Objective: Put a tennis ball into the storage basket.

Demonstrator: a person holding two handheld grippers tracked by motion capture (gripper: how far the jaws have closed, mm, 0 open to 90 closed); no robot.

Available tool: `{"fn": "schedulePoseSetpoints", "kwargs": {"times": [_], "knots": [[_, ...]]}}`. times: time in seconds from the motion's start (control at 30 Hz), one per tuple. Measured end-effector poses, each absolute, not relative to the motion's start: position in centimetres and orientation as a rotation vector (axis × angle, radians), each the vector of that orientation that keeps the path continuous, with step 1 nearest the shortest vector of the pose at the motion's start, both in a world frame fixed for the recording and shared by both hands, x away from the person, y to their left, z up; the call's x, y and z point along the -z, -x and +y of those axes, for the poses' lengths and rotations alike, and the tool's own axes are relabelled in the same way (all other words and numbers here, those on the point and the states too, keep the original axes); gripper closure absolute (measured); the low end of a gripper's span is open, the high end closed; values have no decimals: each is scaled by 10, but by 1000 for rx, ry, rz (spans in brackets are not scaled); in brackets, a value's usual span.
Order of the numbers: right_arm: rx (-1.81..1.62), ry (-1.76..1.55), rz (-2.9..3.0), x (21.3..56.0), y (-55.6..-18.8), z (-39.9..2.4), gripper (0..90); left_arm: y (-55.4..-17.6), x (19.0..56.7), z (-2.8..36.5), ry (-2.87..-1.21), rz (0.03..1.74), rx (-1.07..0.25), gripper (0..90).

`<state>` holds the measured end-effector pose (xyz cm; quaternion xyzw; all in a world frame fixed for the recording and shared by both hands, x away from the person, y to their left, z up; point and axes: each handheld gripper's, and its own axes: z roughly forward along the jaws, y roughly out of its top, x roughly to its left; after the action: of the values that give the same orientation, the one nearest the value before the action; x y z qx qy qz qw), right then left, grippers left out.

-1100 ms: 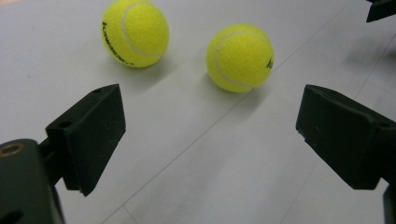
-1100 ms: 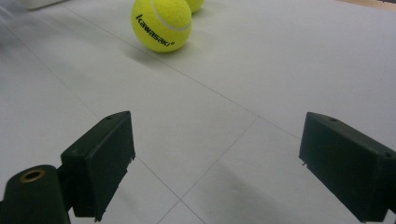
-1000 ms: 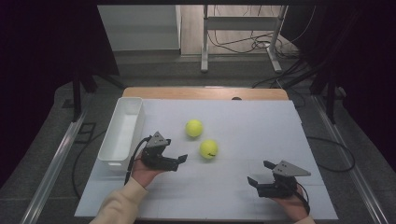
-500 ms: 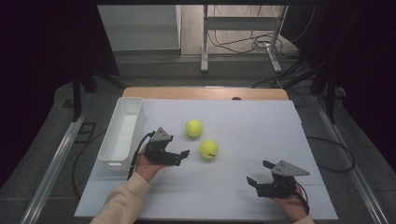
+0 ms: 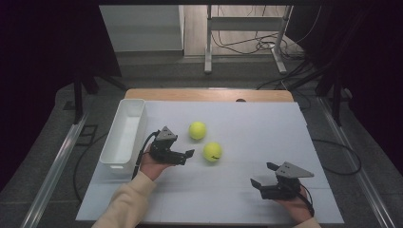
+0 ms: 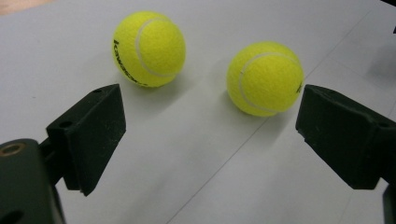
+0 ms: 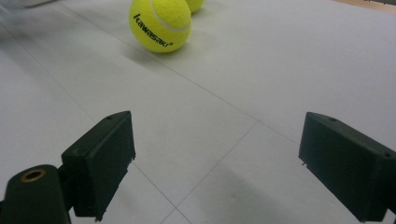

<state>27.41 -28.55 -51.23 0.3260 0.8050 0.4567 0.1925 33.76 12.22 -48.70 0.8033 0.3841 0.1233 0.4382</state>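
Observation:
Two yellow tennis balls lie on the white table top. The far ball (image 5: pixel 197 130) (image 6: pixel 148 48) and the near ball (image 5: pixel 212 151) (image 6: pixel 265 78) rest a short way apart. My left gripper (image 5: pixel 187 157) (image 6: pixel 210 135) is open just left of the near ball, its jaws pointing at both balls with nothing between them. My right gripper (image 5: pixel 262 175) (image 7: pixel 215 163) is open near the table's front right, empty, facing the near ball (image 7: pixel 160 24), which reads "Kawasaki". The far ball (image 7: pixel 196 3) peeks out behind it.
A long white bin (image 5: pixel 114 166) stands along the table's left side, just behind my left hand. A wooden table edge (image 5: pixel 209 94) runs along the back. Cables and metal legs are on the floor beyond.
My left gripper has edged to the right, closer to the two balls. The right gripper and the balls have stayed put.

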Motion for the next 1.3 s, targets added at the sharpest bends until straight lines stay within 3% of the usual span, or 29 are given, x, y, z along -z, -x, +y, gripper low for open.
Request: {"fn": "schedulePoseSetpoints", "kwargs": {"times": [1.3], "knots": [[-1273, -917, 2260, 512, -274, -287, 108, -391, 481, 102, -2045, 1018, -305, 90]]}}
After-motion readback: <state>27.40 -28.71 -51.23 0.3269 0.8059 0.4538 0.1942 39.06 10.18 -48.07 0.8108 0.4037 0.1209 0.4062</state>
